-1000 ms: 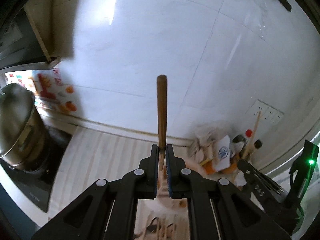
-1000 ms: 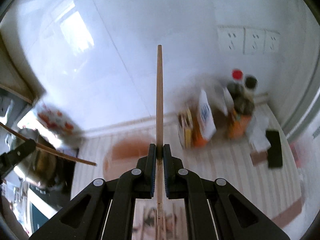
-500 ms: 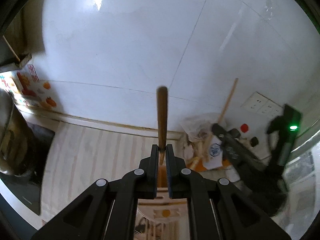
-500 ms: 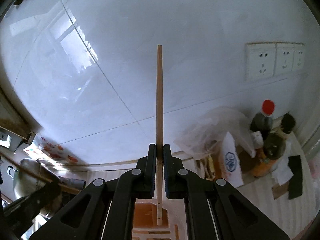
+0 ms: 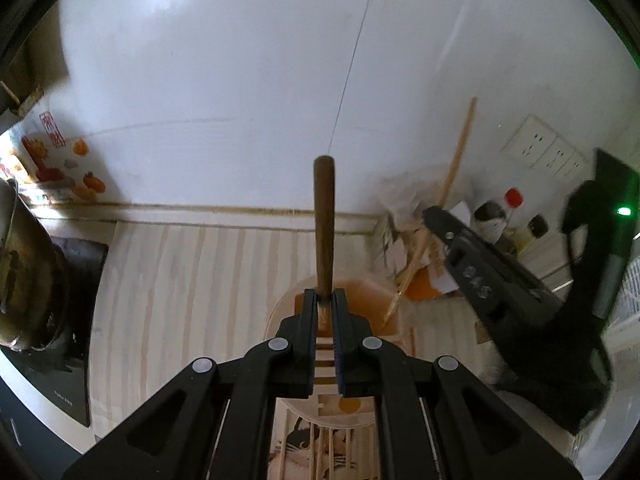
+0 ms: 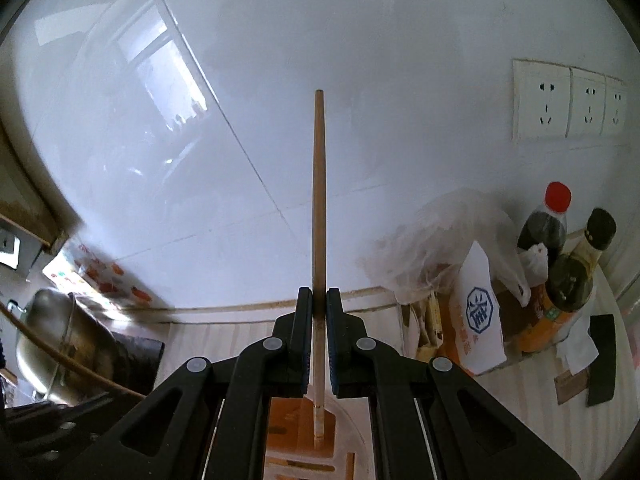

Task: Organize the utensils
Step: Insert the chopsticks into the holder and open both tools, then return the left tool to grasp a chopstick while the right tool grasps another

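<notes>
Left wrist view: the left tongs (image 5: 325,312) are clamped on a dark brown handle (image 5: 324,224), which stands up between the jaws and ends in front of the white wall (image 5: 240,80). Its lower end is hidden behind the jaws, so I cannot tell what kind of utensil it is. Right under the tongs sits an orange holder (image 5: 356,300) with slatted wooden parts, on a striped surface (image 5: 180,280). To the right of the holder the right tongs (image 5: 430,216) reach in from the side, gripping a thin stick (image 5: 448,192) whose lower tip hangs just above the holder's right edge; whether it touches is unclear. Left of the holder, well apart, a steel pot (image 5: 24,272) stands on a black cooktop (image 5: 76,360). Beyond the holder to the right, a red-capped bottle (image 5: 508,208) and wall sockets (image 5: 548,148) show near the corner.

Right wrist view: the right tongs (image 6: 319,312) are closed on the stick (image 6: 319,200), held upright and nearly in line with the jaws. Its pale lower end dips into the orange holder (image 6: 288,420) below. Right of the holder, against the wall, stand a white packet (image 6: 480,312), a plastic bag (image 6: 448,232), the red-capped bottle (image 6: 548,220) and a black-capped bottle (image 6: 576,272). The pot (image 6: 60,344) lies left of the holder, with the brown handle (image 6: 72,364) crossing in front of it.
</notes>
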`<state>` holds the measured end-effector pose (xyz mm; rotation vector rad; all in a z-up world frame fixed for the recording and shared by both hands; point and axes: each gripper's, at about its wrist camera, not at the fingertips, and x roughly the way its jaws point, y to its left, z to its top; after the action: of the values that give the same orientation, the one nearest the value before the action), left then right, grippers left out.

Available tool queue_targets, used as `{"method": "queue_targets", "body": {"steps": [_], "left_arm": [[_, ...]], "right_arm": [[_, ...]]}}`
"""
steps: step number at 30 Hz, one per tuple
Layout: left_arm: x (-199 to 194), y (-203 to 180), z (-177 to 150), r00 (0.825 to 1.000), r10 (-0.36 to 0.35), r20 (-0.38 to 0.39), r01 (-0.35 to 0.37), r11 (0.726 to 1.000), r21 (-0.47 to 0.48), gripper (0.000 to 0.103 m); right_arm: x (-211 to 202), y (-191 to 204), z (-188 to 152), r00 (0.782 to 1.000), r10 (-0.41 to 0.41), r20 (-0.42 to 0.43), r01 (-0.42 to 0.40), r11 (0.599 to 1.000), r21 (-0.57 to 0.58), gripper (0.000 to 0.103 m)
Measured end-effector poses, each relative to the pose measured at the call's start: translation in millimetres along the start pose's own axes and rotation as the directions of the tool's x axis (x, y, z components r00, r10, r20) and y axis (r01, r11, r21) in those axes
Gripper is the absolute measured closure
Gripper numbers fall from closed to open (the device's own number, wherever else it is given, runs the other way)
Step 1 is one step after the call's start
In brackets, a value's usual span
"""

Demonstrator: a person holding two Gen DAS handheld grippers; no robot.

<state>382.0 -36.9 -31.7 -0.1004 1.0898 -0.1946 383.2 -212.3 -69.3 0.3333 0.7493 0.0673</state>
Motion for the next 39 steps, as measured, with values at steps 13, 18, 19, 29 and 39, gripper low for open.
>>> {"method": "queue_targets", "body": {"steps": [13,18,19,29,39], "left_arm": [[-46,4,-9,0.994,0.031,0.105,-0.031,1.000,0.003,0.040],[-65,23,-16,0.973,0.127,0.191,-0.125,0.992,-0.024,0.020],[-66,28,-19,0.969,0.143,0.200,-0.141,0.990,-0.027,0.006],[-49,57,-77,0.957,0.234,0.171,-0.237,0.972,-0.002,0.000],[30,79,-170,0.955,0.293,-0.042,-0.291,0.955,0.050,0.000]], "right_arm": [[-21,-7,-26,0.995,0.078,-0.058,-0.080,0.997,-0.021,0.075],[-57,-16,-30,0.998,0.053,-0.016,-0.053,0.999,0.012,0.052],[-64,-18,-31,0.999,0.042,-0.010,-0.041,0.999,0.018,0.048],[-126,-31,-87,0.996,-0.075,0.054,0.072,0.996,0.051,0.001],[-116,-59,-162,0.977,-0.197,-0.087,0.203,0.977,0.066,0.000]]}}
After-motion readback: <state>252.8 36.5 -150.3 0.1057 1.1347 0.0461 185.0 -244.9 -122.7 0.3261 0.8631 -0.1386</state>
